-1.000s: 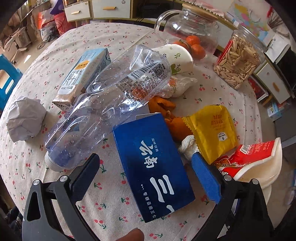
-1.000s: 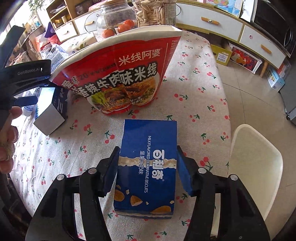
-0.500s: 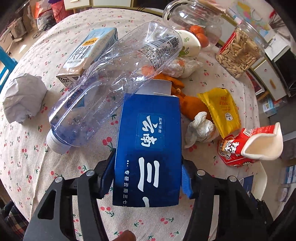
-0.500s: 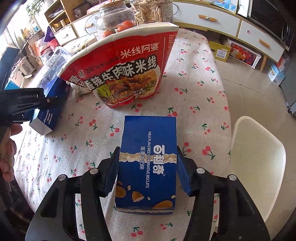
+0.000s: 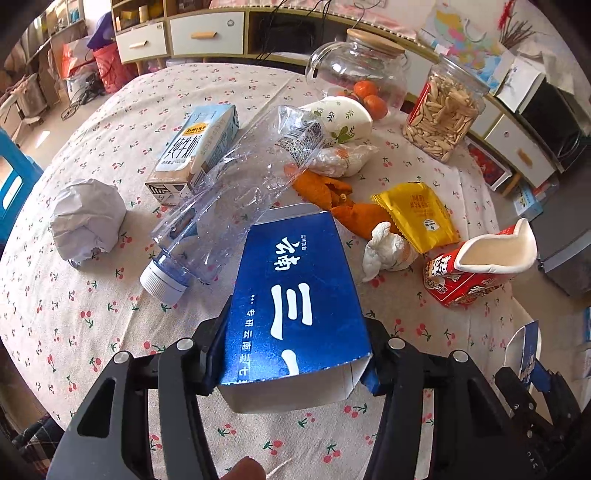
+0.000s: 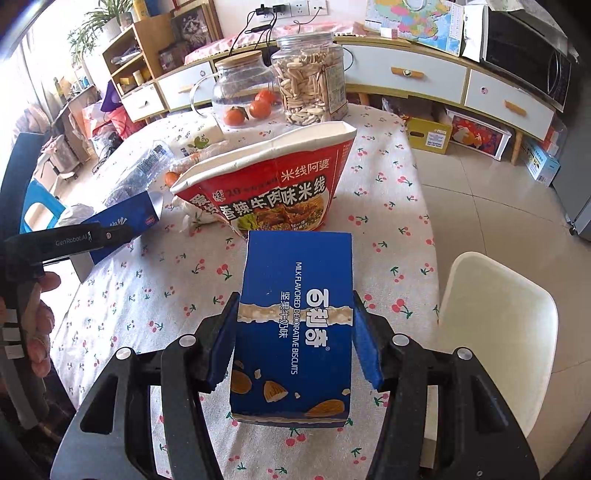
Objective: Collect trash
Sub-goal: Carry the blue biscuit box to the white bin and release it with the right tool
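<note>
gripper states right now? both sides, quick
Left gripper: jaws have just been closing, now shut on the blue carton, lifted off the table.
Right gripper: shut on the blue biscuit box.

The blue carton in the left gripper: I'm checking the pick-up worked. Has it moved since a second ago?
Yes. The blue carton lay flat beside the plastic bottle; now the left gripper has closed on it and its near end is tilted up off the tablecloth.

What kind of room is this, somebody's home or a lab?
Most likely a home living or dining room. A round table with a cherry-print tablecloth holds snack rubbish, a white drawer cabinet runs along the wall with a microwave on top, and a wooden shelf with a potted plant stands nearby.
</note>
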Available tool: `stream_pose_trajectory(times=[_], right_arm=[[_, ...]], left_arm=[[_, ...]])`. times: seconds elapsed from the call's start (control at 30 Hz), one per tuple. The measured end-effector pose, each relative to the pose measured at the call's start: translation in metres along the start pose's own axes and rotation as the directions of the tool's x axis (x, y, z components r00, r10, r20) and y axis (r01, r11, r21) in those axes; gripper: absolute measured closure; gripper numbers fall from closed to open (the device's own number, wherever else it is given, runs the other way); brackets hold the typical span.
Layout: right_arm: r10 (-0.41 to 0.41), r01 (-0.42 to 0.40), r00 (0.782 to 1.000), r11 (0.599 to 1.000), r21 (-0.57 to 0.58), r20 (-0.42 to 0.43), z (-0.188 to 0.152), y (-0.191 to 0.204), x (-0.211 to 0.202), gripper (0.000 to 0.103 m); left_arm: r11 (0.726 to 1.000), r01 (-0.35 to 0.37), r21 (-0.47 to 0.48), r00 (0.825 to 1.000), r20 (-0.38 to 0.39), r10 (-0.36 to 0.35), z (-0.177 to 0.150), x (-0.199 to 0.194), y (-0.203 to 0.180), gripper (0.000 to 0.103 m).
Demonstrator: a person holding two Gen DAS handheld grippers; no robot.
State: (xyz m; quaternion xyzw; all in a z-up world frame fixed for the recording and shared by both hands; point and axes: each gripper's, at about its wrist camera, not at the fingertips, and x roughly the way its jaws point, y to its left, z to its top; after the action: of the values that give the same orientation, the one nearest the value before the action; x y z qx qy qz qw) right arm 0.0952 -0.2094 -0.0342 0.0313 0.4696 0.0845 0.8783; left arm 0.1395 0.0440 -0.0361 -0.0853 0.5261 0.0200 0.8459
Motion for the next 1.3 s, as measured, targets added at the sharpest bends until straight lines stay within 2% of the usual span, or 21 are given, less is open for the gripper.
stream_pose_trajectory(times=[0.13,0.33,0.47,0.67,0.77,0.9,1.03,1.3], right_arm=[[-0.012,0.011,0.999,1.000,0.019,0.049,0.002,-0.002,-0.010,0.050],[-0.030,0.023,0.991,0.998,0.050,0.133,0.008,-0.005,-0.026,0.050],[-0.067,0.057,0.980,0.996,0.062,0.185,0.008,-0.009,-0.035,0.050],[-0.121,0.096,0.962,0.989,0.112,0.244,0.010,-0.026,-0.047,0.049],[-0.161,0.126,0.950,0.982,0.144,0.268,0.009,-0.038,-0.052,0.049],[-0.226,0.178,0.931,0.966,0.185,0.287,0.007,-0.054,-0.058,0.049],[-0.310,0.247,0.901,0.942,0.227,0.303,0.002,-0.071,-0.064,0.049],[-0.487,0.387,0.841,0.846,0.367,0.236,-0.014,-0.119,-0.075,0.049]], left_arm=[[1.000,0.028,-0.001,0.999,0.040,-0.028,-0.001,-0.012,0.001,0.049],[0.999,0.034,0.026,0.987,0.158,-0.038,0.001,-0.035,-0.006,0.049],[0.998,0.020,0.059,0.968,0.247,-0.034,0.002,-0.051,-0.017,0.049],[0.993,0.059,0.103,0.932,0.349,-0.092,0.000,-0.073,-0.029,0.049],[0.989,0.064,0.134,0.916,0.386,-0.111,-0.003,-0.081,-0.038,0.049],[0.983,0.071,0.171,0.905,0.403,-0.136,-0.007,-0.086,-0.052,0.049],[0.977,0.077,0.201,0.896,0.417,-0.156,-0.010,-0.089,-0.067,0.049],[0.958,0.076,0.277,0.882,0.429,-0.194,-0.023,-0.090,-0.097,0.049]])
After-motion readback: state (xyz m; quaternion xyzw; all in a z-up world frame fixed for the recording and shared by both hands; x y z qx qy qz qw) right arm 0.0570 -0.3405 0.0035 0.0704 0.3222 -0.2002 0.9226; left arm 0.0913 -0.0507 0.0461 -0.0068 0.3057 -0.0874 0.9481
